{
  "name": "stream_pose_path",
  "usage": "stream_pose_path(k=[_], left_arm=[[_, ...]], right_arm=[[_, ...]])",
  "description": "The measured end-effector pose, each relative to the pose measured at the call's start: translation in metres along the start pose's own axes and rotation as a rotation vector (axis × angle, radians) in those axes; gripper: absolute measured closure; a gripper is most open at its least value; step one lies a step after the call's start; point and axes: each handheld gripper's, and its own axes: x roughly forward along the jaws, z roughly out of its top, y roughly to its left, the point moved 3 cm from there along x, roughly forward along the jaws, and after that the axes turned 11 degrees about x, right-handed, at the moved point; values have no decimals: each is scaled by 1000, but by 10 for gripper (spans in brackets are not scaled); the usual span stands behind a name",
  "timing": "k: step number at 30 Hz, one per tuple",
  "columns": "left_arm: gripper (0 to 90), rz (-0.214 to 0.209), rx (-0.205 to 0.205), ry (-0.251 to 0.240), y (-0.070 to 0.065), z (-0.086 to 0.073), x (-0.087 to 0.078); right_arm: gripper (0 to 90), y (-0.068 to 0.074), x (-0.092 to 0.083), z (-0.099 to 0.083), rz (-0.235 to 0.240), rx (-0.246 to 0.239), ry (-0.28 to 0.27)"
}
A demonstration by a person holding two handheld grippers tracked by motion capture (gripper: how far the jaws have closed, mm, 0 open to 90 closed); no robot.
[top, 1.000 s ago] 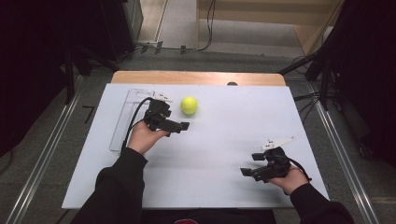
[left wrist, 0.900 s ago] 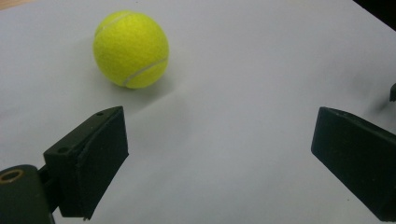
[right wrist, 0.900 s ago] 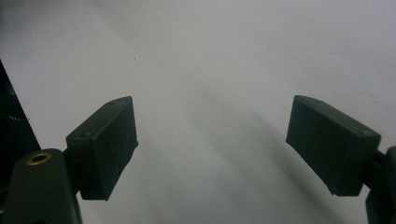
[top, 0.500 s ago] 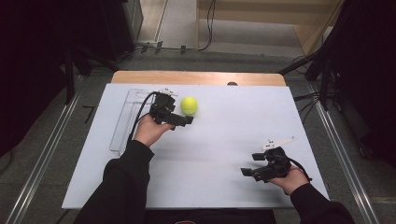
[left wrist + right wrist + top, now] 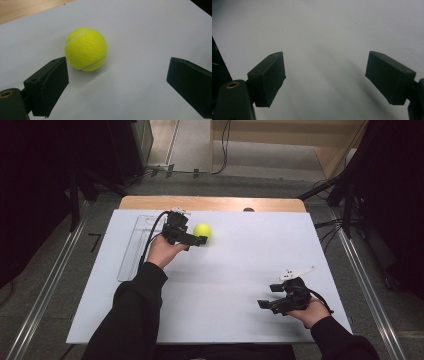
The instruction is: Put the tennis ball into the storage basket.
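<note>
At far left of white table sheet point(image 5: 225, 285) | fuzzy yellow-green tennis ball point(image 5: 86, 48) resting free, just off one pad of left gripper point(image 5: 117, 80), jaws spread wide | right gripper point(image 5: 325, 77) near front right, jaws apart, empty | advice: shift sideways to centre ball between pads, push forward past widest part, close gently to avoid rolling.

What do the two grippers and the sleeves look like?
Both grippers are black, each with two blocky black jaws. The left gripper trails a black cable and has a brass-coloured ring at its base. The right gripper carries a pale three-cornered plate on top and a black cable. Both sleeves are black and long.
</note>
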Motion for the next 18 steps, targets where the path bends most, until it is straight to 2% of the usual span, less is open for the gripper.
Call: stream_pose_path(k=[6,18], left_arm=[[42,1,-12,-15,4,5,3],[42,17,-19,-7,11,16,15]], right_arm=[[142,0,-1,0,4,-1,-4],[142,-1,-1,0,7,3,-5]])
